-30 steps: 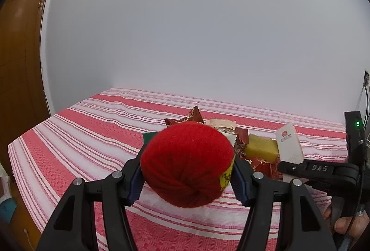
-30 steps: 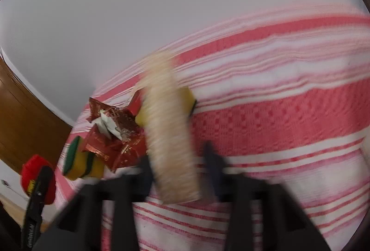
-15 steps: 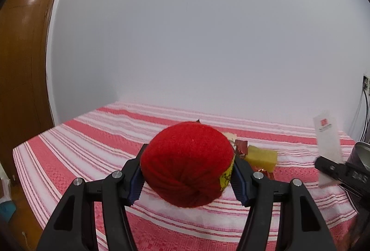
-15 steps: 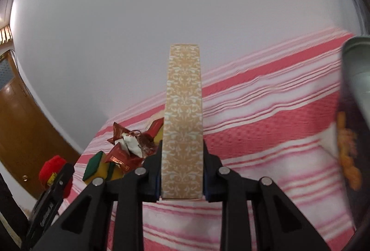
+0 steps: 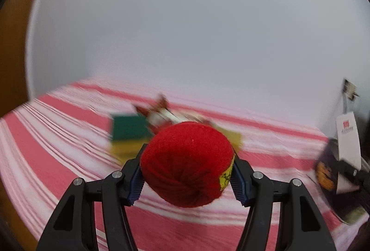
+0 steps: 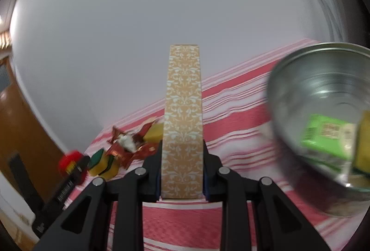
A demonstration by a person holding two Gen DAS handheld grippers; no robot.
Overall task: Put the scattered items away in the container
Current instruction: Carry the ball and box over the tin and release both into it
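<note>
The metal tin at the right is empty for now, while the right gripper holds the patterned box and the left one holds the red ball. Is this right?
Not quite: the metal tin is not empty. The right wrist view shows a green packet and something yellow already inside. The rest holds: the right gripper grips the patterned box, the left gripper the red ball.

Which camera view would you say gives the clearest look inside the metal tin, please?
The right wrist view: the metal tin tilts its open mouth toward the camera, showing a green packet and something yellow inside. The left wrist view catches only a blurred dark sliver of its printed outside at the right edge.
</note>
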